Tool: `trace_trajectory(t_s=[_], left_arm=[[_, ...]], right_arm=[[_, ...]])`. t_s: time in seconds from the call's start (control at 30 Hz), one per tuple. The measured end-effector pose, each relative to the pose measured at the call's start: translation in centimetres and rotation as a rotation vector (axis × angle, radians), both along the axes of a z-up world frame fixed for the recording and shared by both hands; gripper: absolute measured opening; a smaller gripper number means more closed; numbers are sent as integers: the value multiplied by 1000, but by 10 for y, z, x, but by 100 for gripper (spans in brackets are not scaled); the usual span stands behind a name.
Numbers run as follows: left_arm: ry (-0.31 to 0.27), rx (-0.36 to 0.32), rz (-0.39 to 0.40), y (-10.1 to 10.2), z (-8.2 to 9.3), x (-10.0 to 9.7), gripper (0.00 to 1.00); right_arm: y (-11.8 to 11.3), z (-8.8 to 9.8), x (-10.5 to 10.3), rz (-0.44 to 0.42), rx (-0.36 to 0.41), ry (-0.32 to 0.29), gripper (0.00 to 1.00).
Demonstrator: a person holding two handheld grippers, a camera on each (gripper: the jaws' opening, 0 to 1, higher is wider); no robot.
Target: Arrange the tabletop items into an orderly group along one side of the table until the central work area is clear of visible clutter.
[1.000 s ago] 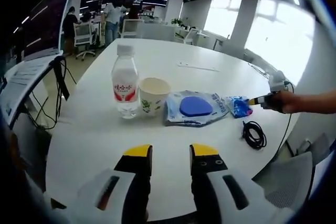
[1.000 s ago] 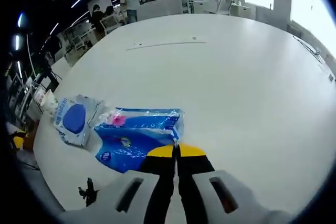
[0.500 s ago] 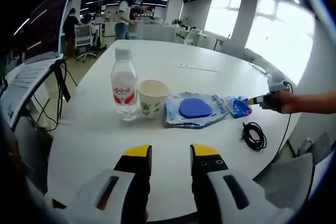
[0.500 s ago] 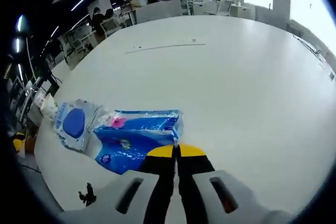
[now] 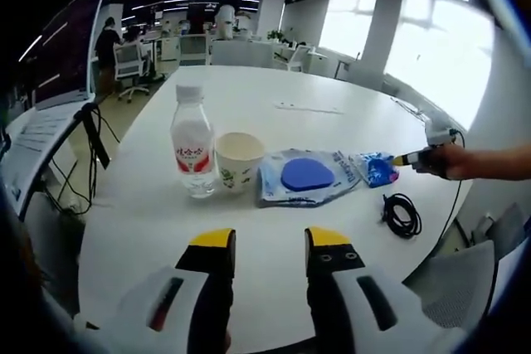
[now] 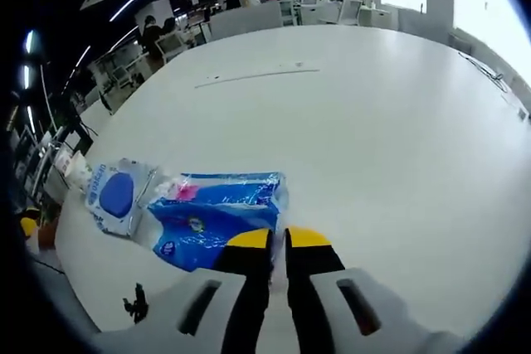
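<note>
I take the paper cup (image 5: 239, 160) as my landmark on the white round table (image 5: 274, 221); in the left gripper view it stands upright near the middle of a row of things running along the table's near side; the water bottle (image 5: 192, 153) with its white cap and red label stands upright just beside the cup, on the side toward the screens; on the cup's other side, touching or very nearly touching it, lies the clear pouch with a blue disc (image 5: 305, 177), flat on the table; beyond that pouch from the cup lies the blue wipes pack (image 5: 377, 168), and nearer the table's edge, well apart from the cup, a coiled black cable (image 5: 401, 214).

My left gripper (image 5: 267, 246) hovers over the bare near part of the table, short of the cup, its yellow-tipped jaws spread with a clear gap and nothing between them.

My right gripper (image 6: 277, 240) sits at the edge of the wipes pack (image 6: 214, 218) farthest from the cup; a narrow slit shows between its jaws and the pack's corner lies just ahead of the tips, so I judge it slightly released, though whether it pinches the wrapper I cannot tell; in the left gripper view that same gripper (image 5: 408, 158) and my hand (image 5: 444, 161) reach in at the far end of the row.

In the right gripper view the pouch (image 6: 116, 196) lies beside the pack, toward the cup.
</note>
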State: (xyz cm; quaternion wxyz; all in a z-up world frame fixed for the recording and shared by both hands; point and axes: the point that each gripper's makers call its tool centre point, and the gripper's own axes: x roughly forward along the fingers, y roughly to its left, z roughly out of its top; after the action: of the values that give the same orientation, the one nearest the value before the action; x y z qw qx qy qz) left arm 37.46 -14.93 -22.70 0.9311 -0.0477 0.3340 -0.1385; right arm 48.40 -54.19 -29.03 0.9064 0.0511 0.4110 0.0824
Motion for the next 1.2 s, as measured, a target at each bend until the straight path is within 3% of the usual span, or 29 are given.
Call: trace_trajectory(t_s=[0.47,0.87,1.2], left_arm=[[-6,-3,-38,-1,1,7,34],[-11,-14,-53,1,3,8,34],[-28,-14,-83,1,8,6,35]], right_arm=[[2,9,-8,-3,11,-23,10],[-12,3,-17,-9,-9,-18,11],[-7,6,-28,17,-21,-39,10]])
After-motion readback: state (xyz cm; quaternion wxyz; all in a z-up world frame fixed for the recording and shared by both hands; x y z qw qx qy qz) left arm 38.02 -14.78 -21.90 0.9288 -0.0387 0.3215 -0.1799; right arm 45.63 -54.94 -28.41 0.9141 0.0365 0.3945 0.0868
